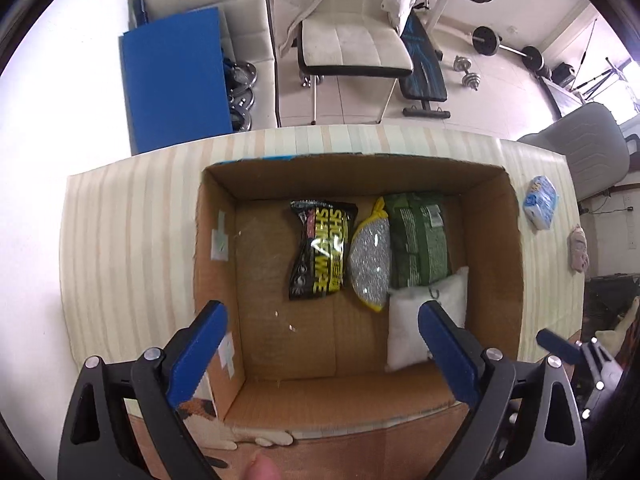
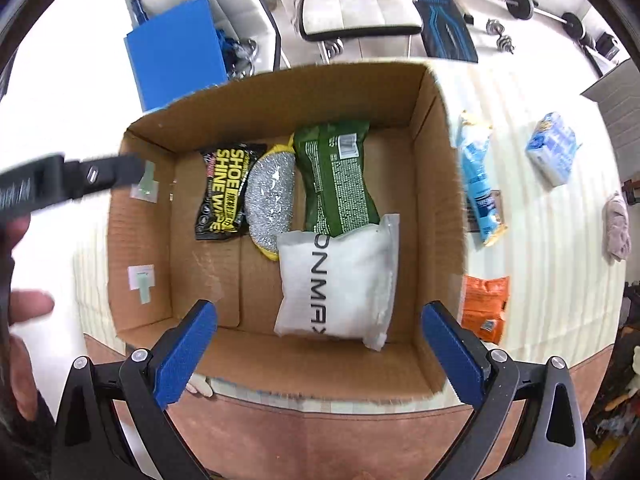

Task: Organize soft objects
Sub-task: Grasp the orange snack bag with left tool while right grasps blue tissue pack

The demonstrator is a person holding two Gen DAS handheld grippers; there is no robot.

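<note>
An open cardboard box [image 1: 494, 240] [image 2: 438, 208] stands on the striped table. On its floor lie a black shoe-shine wipe packet [image 1: 322, 250] [image 2: 226, 192], a steel scrubber with a yellow rim [image 1: 370, 258] [image 2: 268, 204], a green packet [image 1: 420, 236] [image 2: 338, 176] and a white packet [image 1: 406, 336] [image 2: 340, 280] that overlaps the green one's near end. My left gripper [image 1: 320, 312] hangs open above the box and points down, with nothing between its blue pads. Above the white packet, my right gripper [image 2: 319, 309] is wide open and clear of it.
Right of the box lie a long blue packet [image 2: 478, 184], an orange packet [image 2: 484, 304], a blue-and-white tissue pack [image 2: 554, 148] [image 1: 540, 202] and a greyish cloth [image 2: 616, 228] [image 1: 579, 248]. A person's hand [image 2: 28, 304] shows at the left. A chair and weights stand beyond the table's far edge.
</note>
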